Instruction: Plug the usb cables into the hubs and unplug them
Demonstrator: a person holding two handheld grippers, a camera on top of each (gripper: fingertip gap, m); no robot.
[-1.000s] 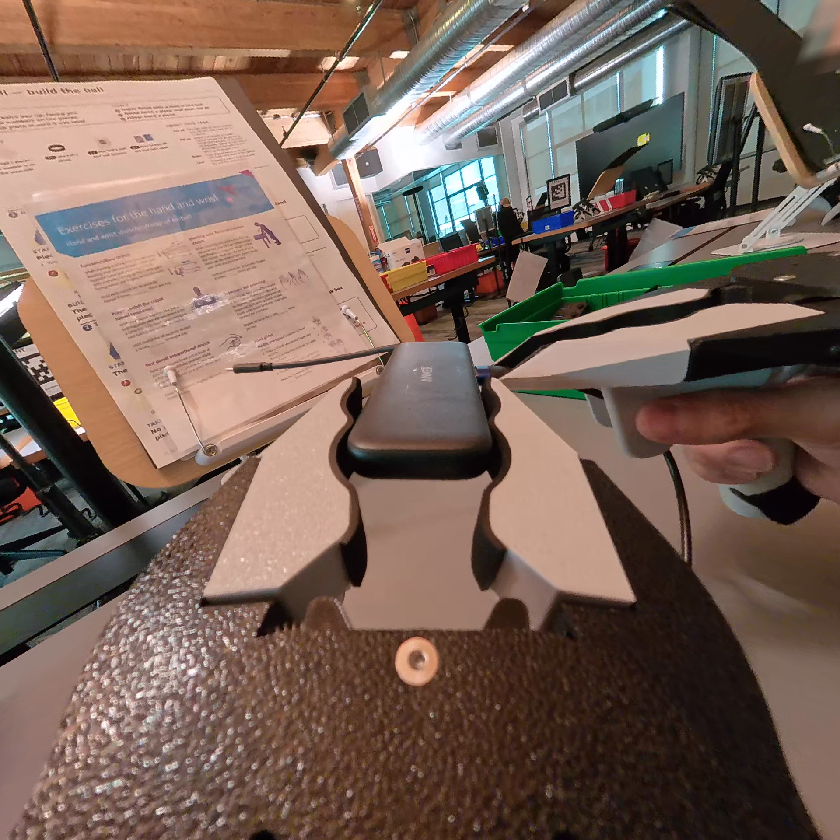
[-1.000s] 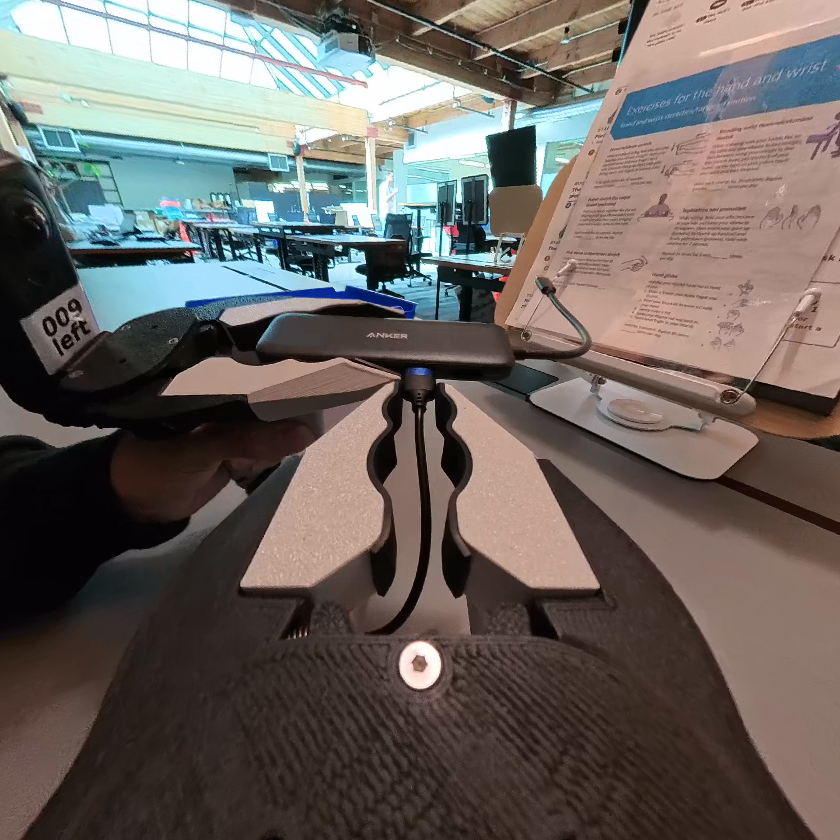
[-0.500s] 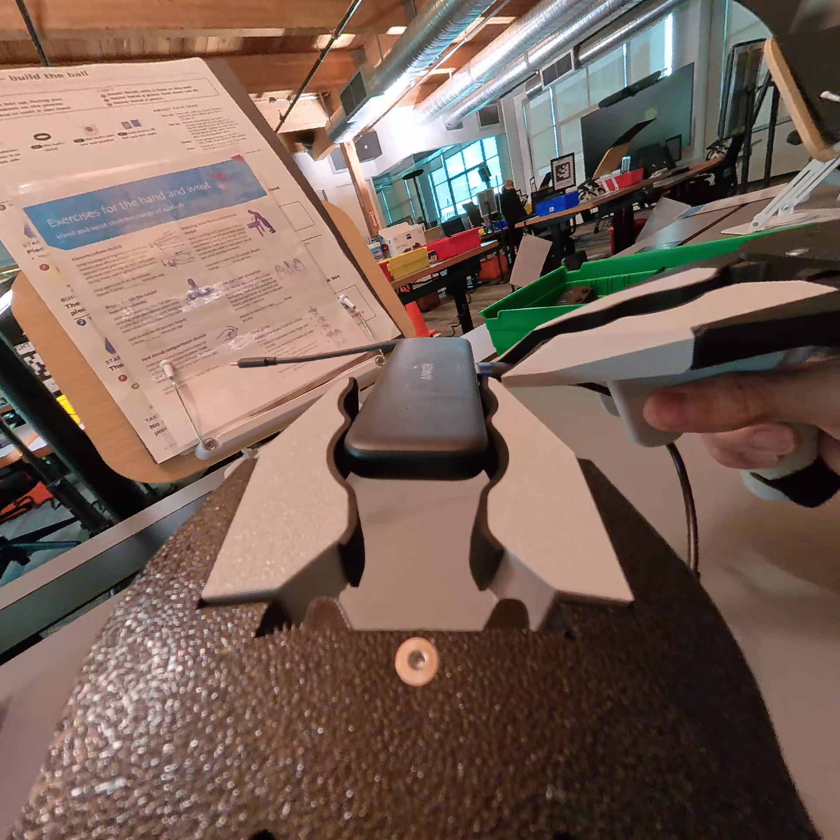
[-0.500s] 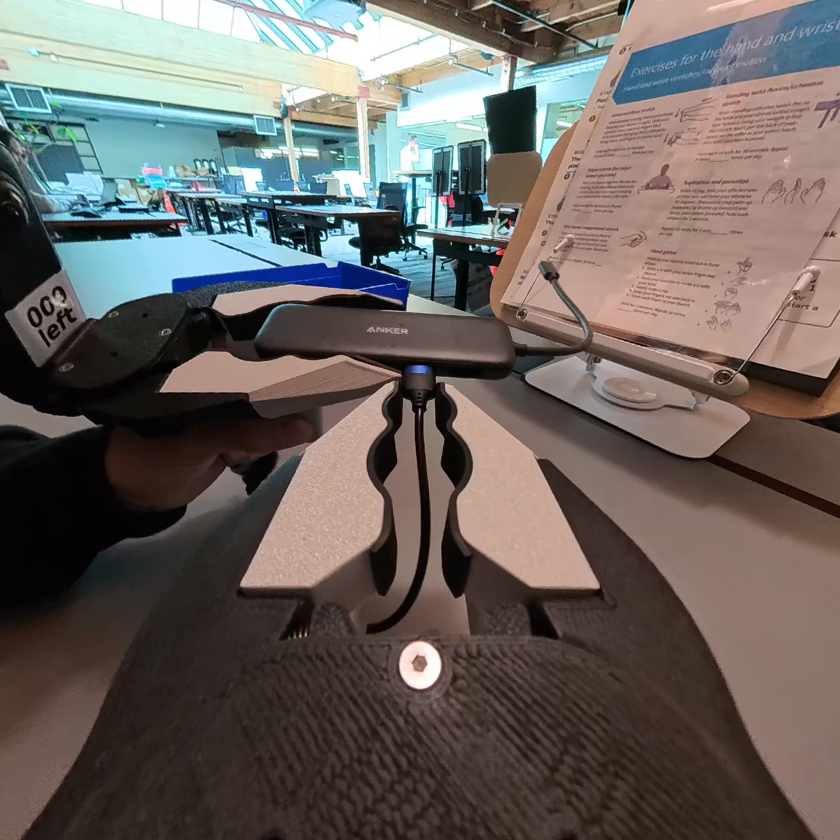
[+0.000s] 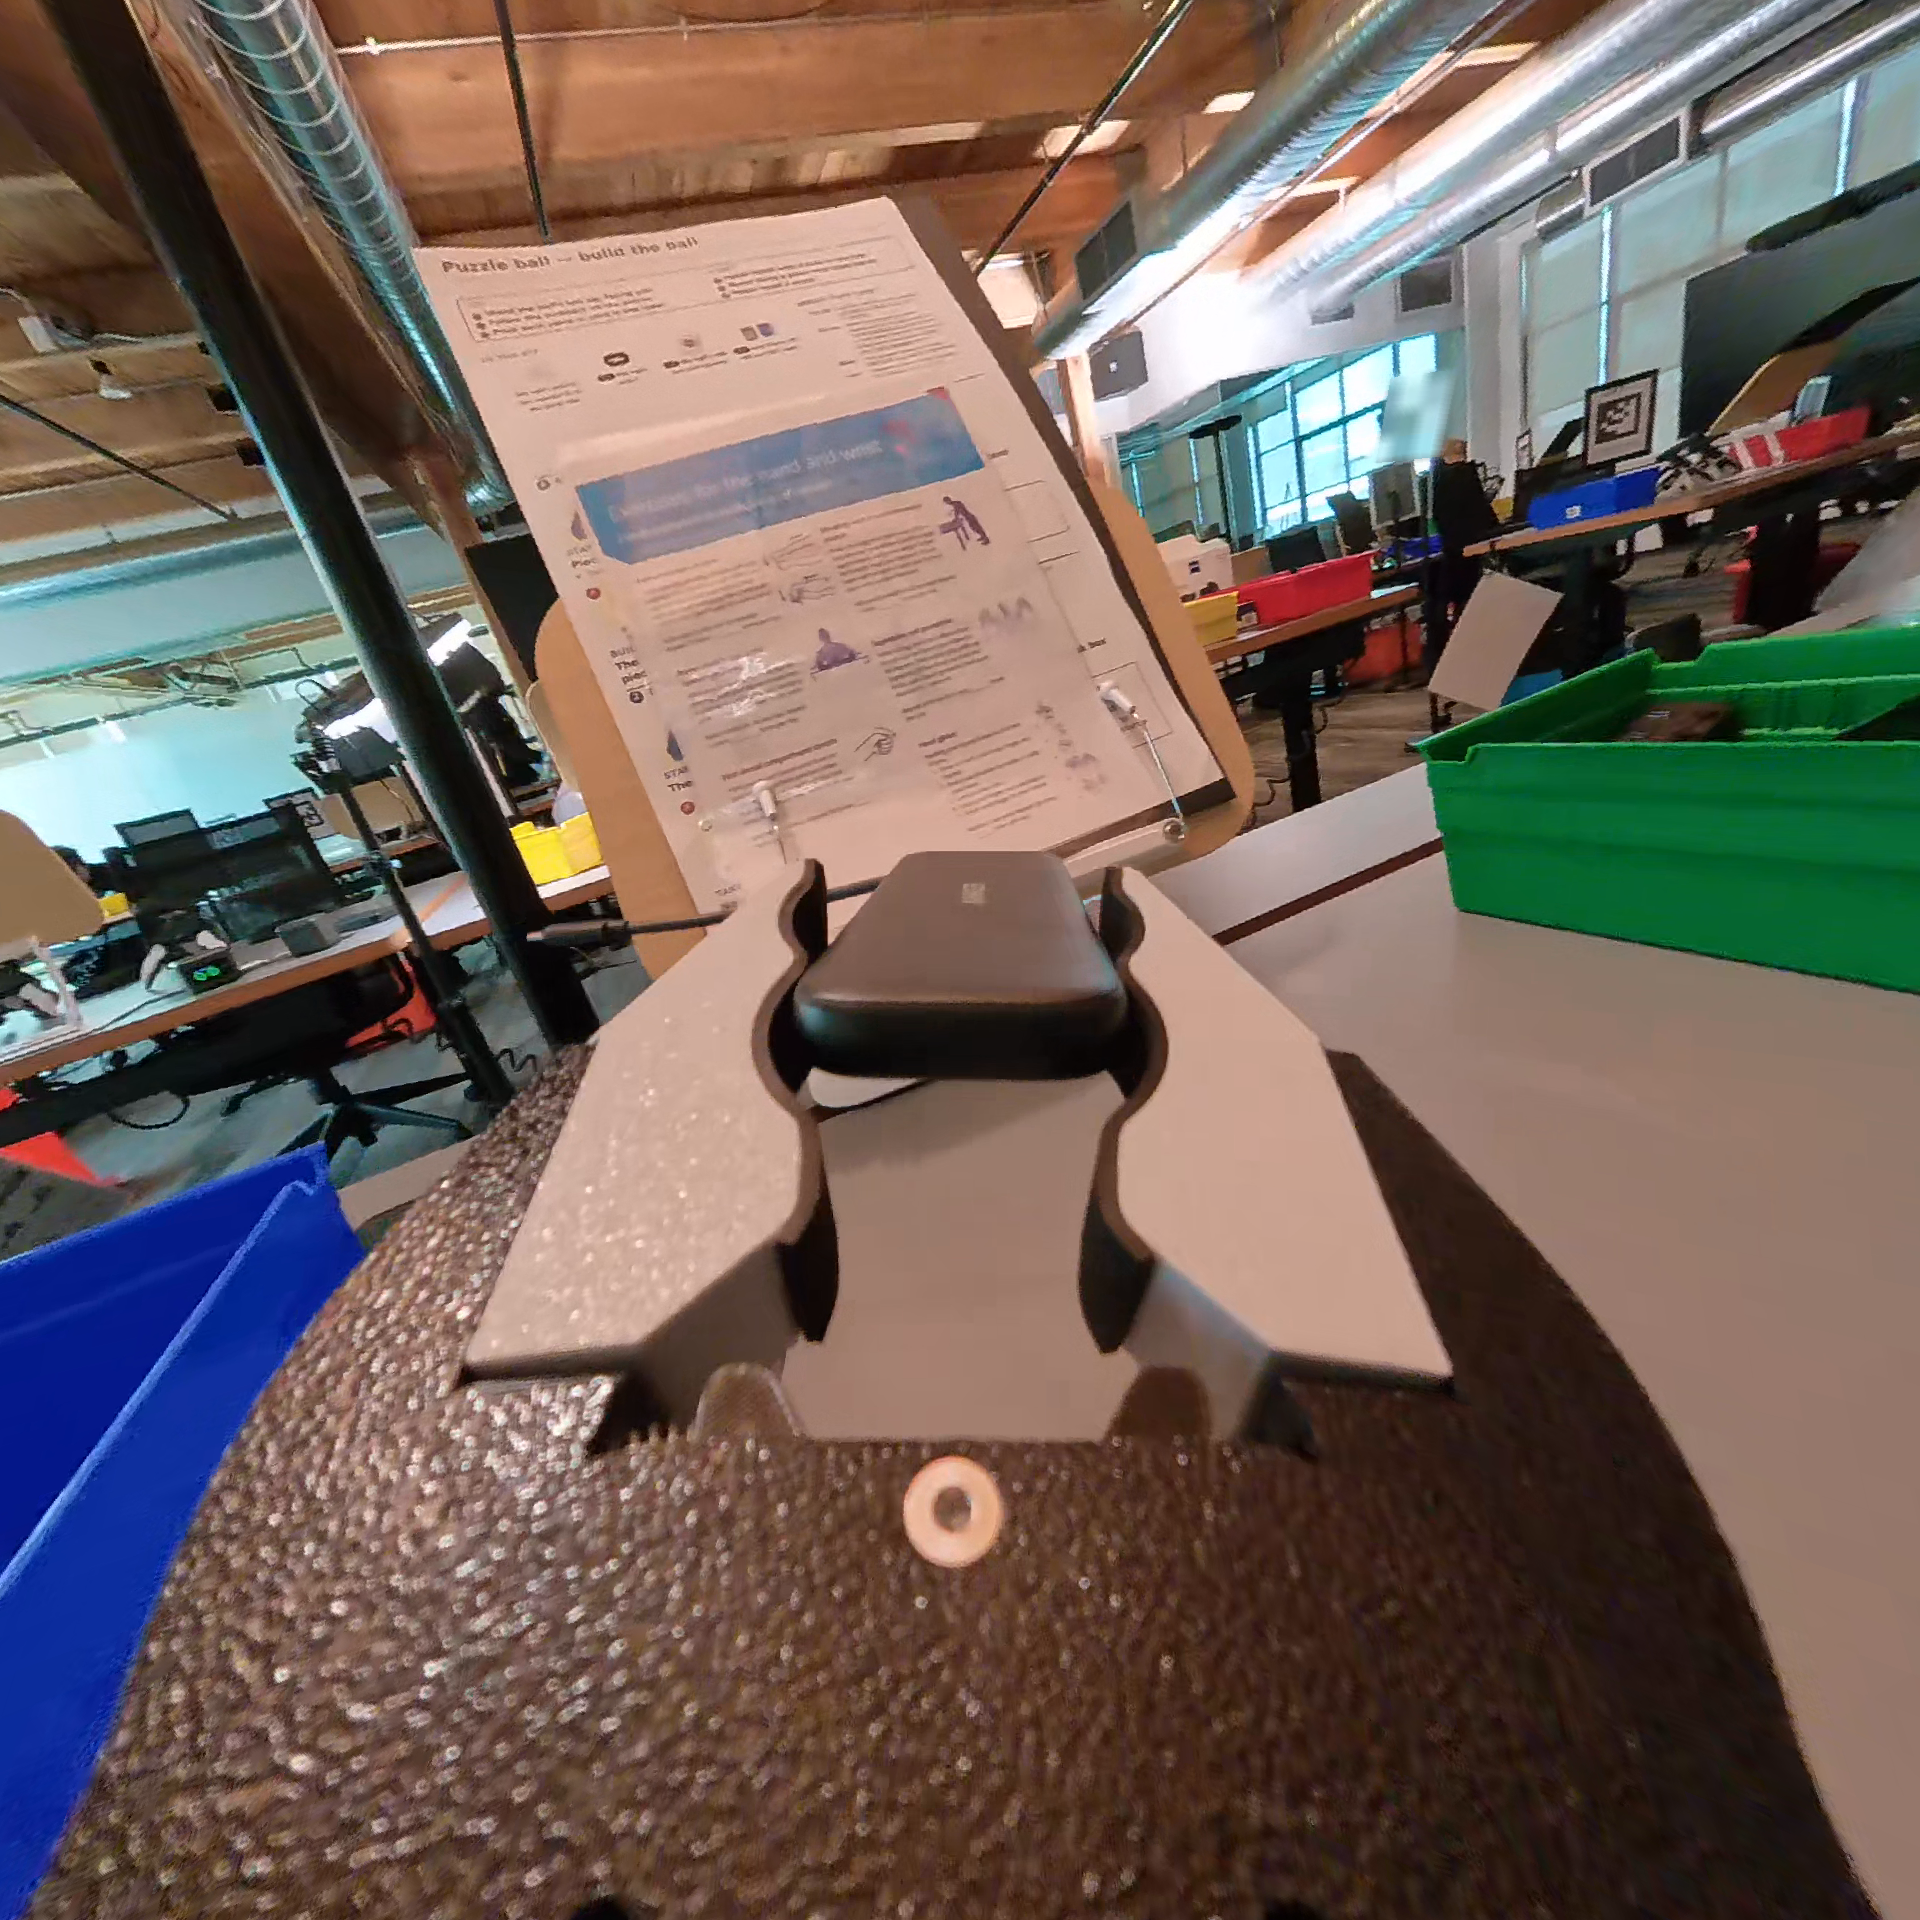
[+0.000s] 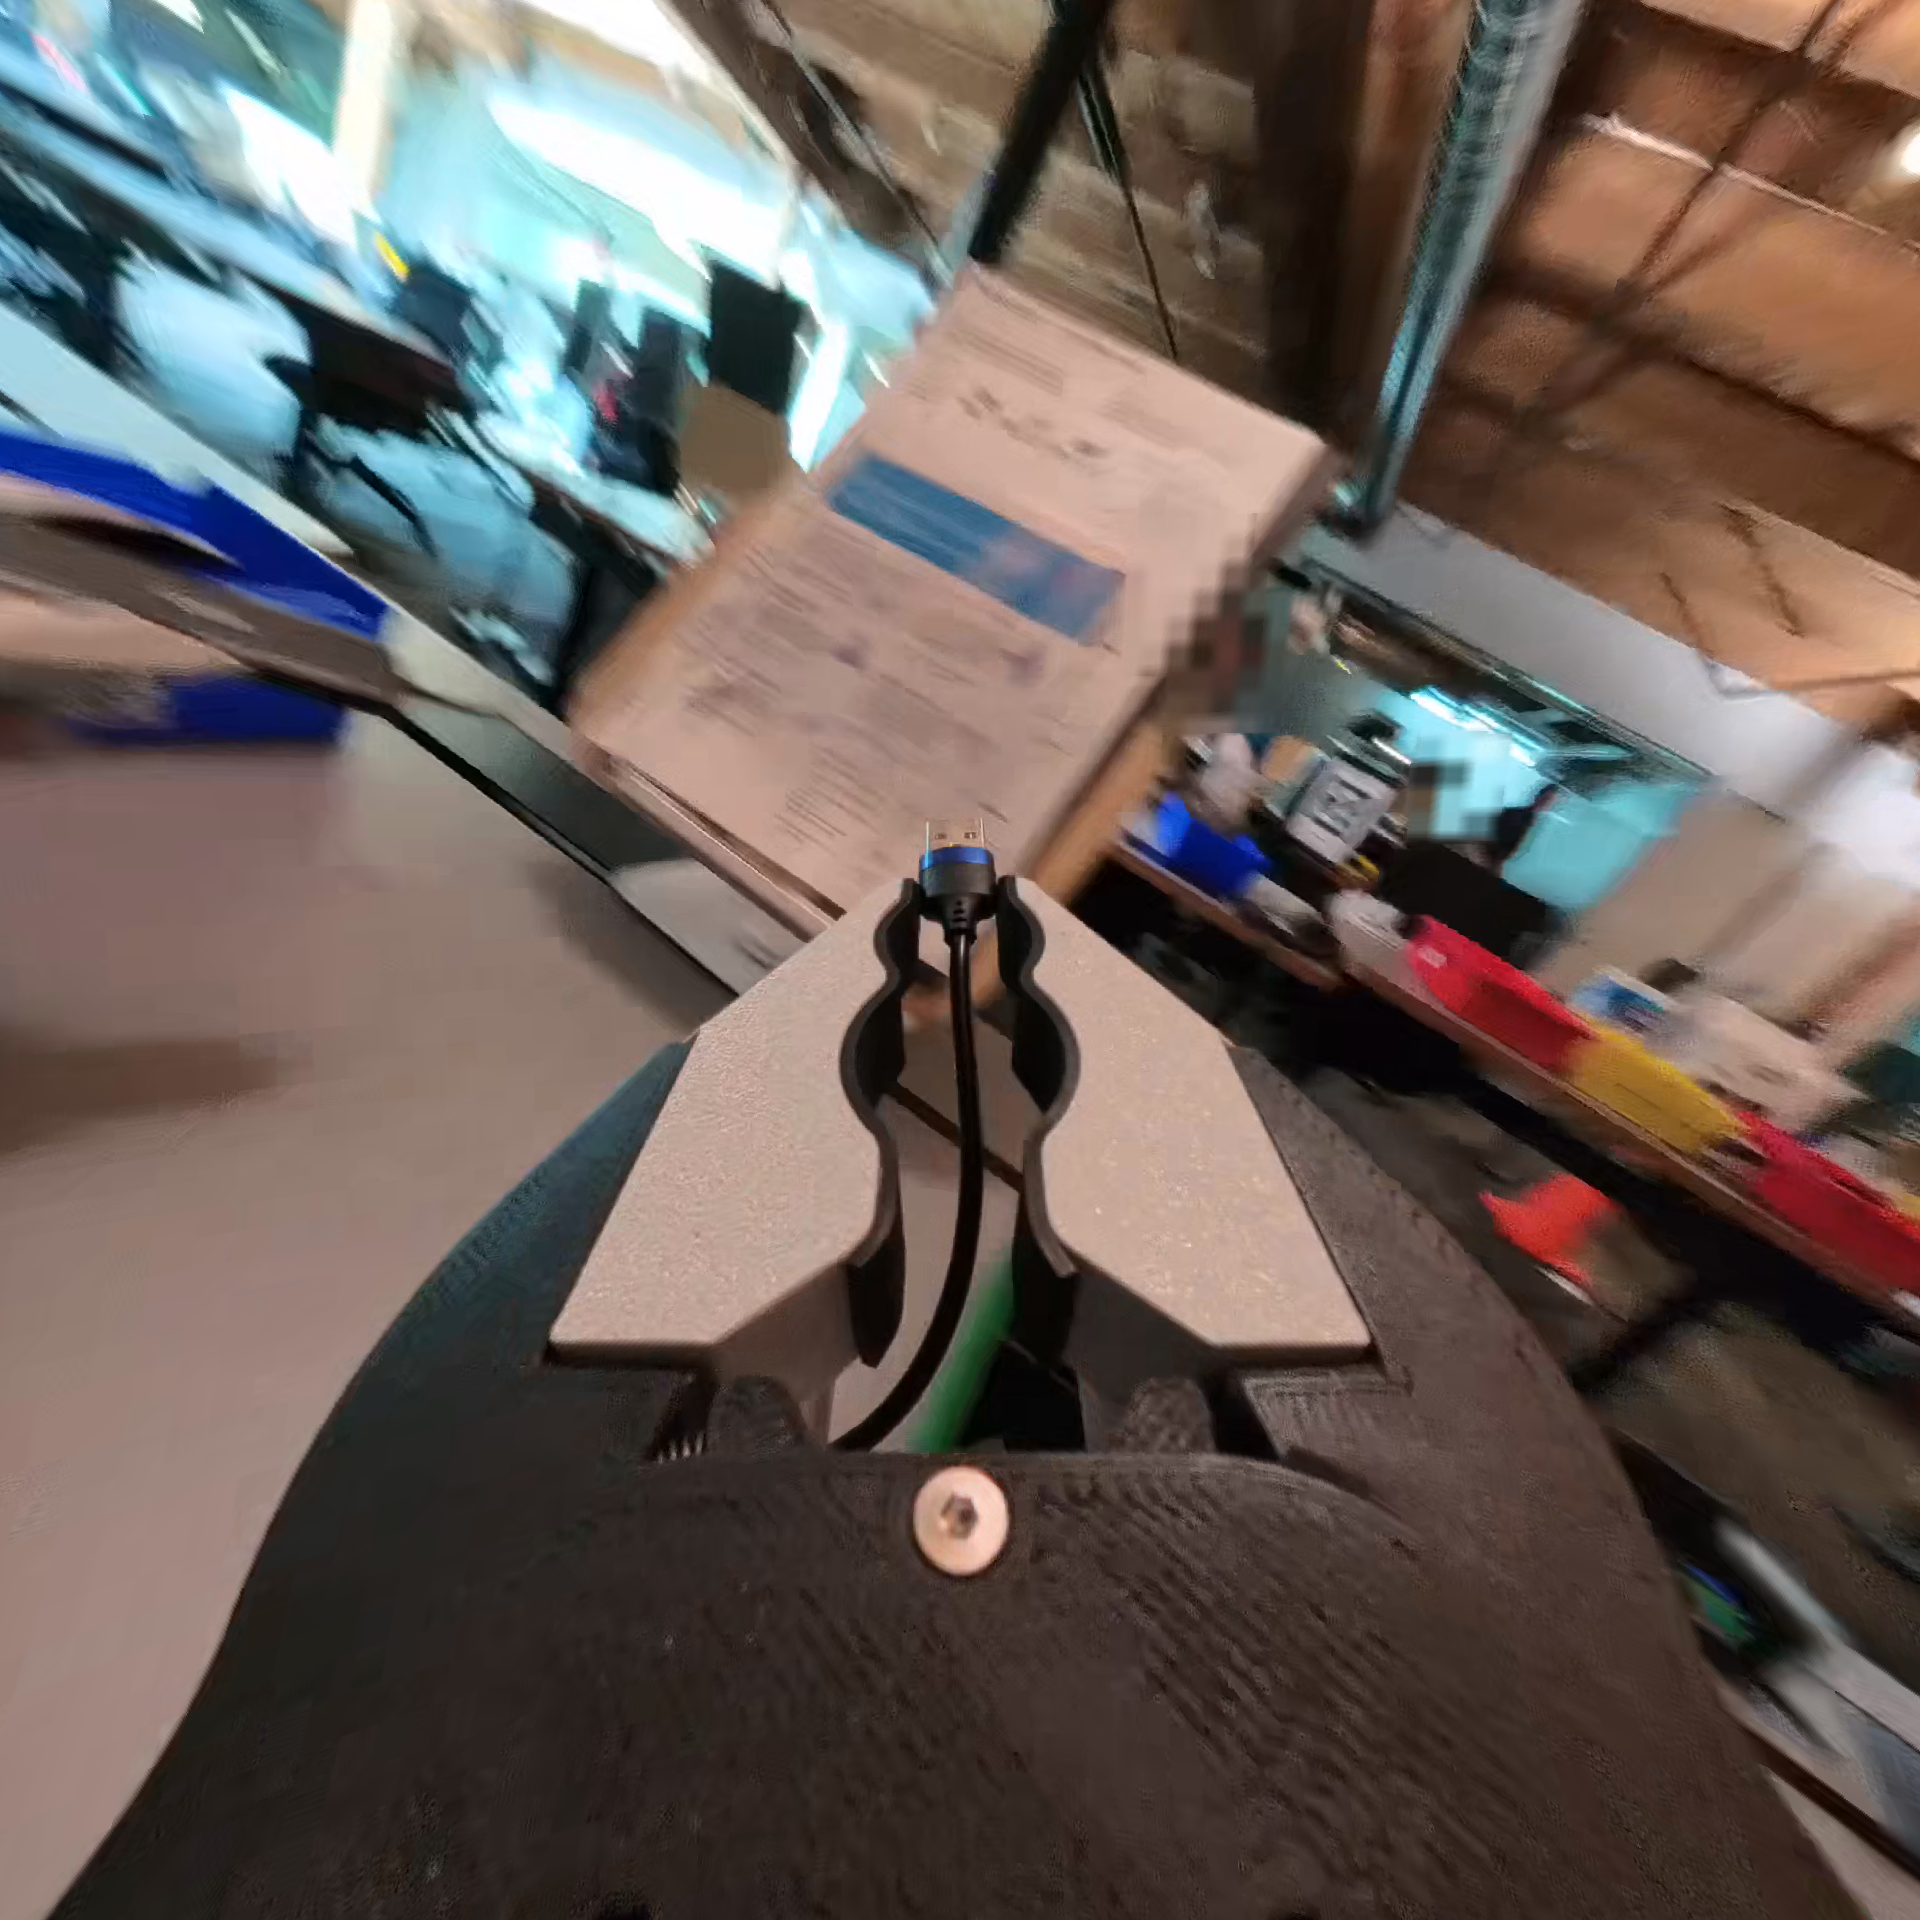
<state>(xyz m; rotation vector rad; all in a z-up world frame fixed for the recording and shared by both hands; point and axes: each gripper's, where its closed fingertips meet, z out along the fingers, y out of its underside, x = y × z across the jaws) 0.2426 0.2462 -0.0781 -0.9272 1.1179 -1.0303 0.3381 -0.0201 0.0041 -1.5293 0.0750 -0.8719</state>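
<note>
The left tool (image 5: 961,925) is clamped on the slim black rounded plastic USB hub (image 5: 961,971), held level above the grey tabletop (image 5: 1558,1091), near its far edge, in front of the tilted paper-covered document stand (image 5: 831,623). The right tool (image 6: 958,894) is pinched together on the black USB cable's blue-ringed plug (image 6: 956,868); its bare metal end is free in the air. A green plastic bin (image 5: 1683,831) sits at the tabletop's far right, a blue bin (image 5: 125,1403) at the left edge.
</note>
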